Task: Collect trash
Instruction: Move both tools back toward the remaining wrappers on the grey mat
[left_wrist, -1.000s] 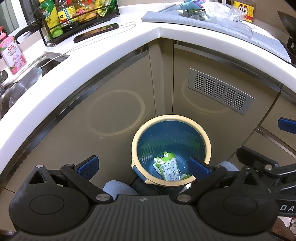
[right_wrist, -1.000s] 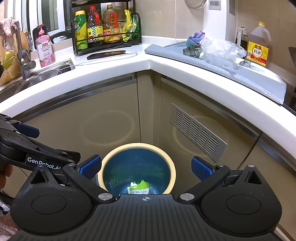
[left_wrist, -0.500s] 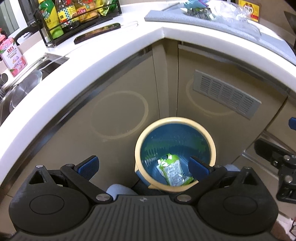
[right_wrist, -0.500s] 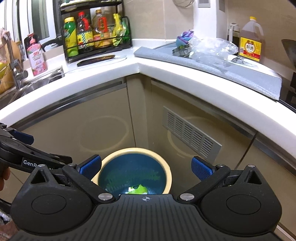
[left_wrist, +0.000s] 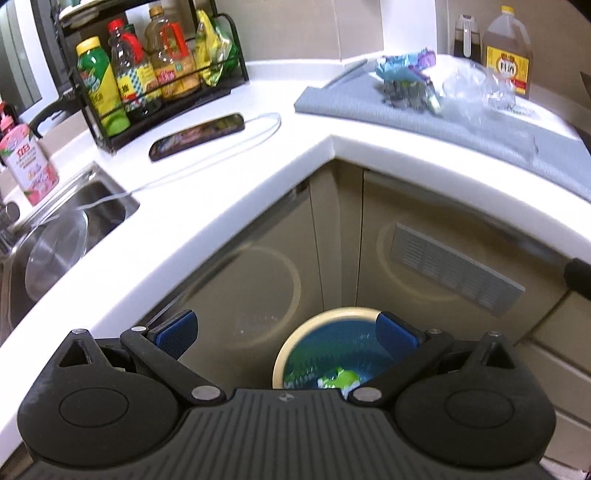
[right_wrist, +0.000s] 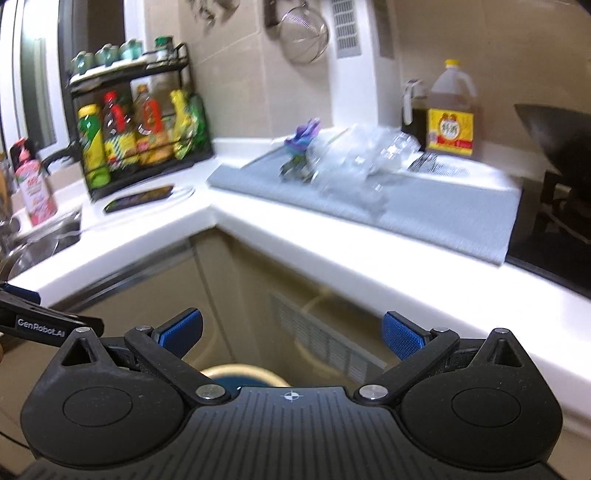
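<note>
- My left gripper (left_wrist: 286, 328) has its jaws spread wide with nothing between them; my right gripper (right_wrist: 291, 328) stands the same way, wide and empty.
- One piece of trash is already in: a green-and-white wrapper (left_wrist: 338, 380) lies at the bottom of the bin (left_wrist: 321, 317), a cream-rimmed pail with a blue liner on the floor against the corner cabinets. From the right wrist view only the rim of the bin shows, just past my body.
- More is left, as I judge it. On the grey mat (right_wrist: 424, 206) on the counter lie a crumpled blue-and-purple wrapper (right_wrist: 303, 142) and, just beside it, crumpled clear plastic (right_wrist: 364, 158). Both look like rubbish not yet collected.
- So I put the task at part done: one item binned, at least two to fetch, and both my jaws free to go for them.
- Readable writing is scarce. The arm of my left gripper, seen from the right wrist view, bears "GenRobot.AI" in white.
- The oil jug (right_wrist: 450, 118) by the wall has a yellow label with red characters I cannot make out through the blur.
- The pink soap bottle (left_wrist: 26, 162) by the sink (left_wrist: 107, 206) carries red characters, also unreadable.
- The bottles in the black rack (left_wrist: 162, 85) have bright labels, too blurred to read.
- A phone (left_wrist: 197, 136) lies on the counter with a white cable; no legible text on it.
</note>
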